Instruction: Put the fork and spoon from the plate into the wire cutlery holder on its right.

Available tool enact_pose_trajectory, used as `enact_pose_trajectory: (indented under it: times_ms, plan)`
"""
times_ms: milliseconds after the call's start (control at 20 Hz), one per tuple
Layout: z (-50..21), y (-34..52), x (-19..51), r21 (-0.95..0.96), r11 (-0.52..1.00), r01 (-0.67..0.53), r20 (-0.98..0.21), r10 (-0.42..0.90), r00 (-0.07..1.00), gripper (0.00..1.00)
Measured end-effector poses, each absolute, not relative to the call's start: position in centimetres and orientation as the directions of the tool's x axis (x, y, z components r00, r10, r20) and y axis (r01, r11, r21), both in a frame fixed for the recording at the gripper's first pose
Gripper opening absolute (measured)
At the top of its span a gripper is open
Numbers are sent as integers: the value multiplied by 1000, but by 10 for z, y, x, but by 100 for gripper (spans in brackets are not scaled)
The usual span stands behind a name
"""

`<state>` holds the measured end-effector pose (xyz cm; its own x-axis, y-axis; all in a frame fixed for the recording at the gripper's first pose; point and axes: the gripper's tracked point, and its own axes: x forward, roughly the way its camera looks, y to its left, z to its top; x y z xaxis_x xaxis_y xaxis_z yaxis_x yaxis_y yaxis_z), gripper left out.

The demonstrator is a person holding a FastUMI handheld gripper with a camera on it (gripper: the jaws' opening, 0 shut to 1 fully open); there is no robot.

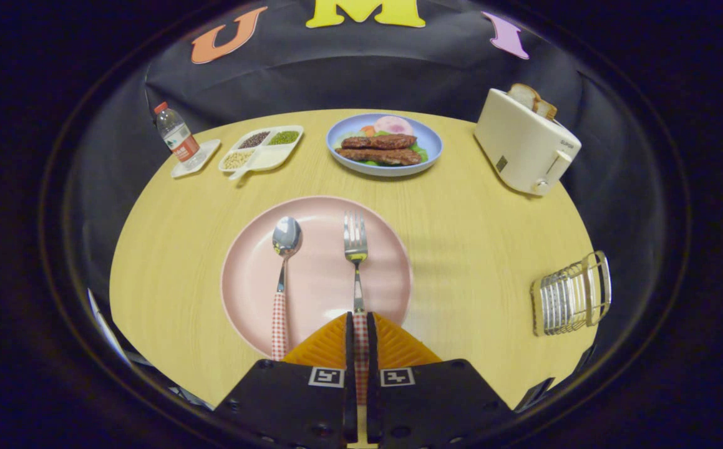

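Note:
A pink plate (pixel 386 274) lies on the wooden table just ahead of my fingers. On it a fork (pixel 355 249) lies lengthwise, tines pointing away. Its red-checked handle runs back between my two fingers, and my gripper (pixel 360 324) is shut on that handle. A spoon (pixel 284 268) with the same checked handle lies parallel to the fork on the plate's left half, left of my fingers. The wire cutlery holder (pixel 572 294) stands well to the right of the plate, near the table's edge.
Beyond the plate sits a blue plate of food (pixel 385 144). A white toaster (pixel 525 148) with bread stands at the far right. A divided tray of grains (pixel 261 149) and a water bottle (pixel 176 137) on a small saucer stand at the far left.

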<state>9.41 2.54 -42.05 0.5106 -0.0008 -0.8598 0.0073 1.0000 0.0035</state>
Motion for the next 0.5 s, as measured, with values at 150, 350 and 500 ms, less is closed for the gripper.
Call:
enact_pose_trajectory:
  times_ms: [150,350,500]
  plan:
    - [-396,-2,79,-10,1000,18,-848,-18,530,6]
    - [-370,-45,62,-27,999,42,-837,-46,546,6]
    - [-355,-79,53,-39,997,60,-826,-66,560,6]
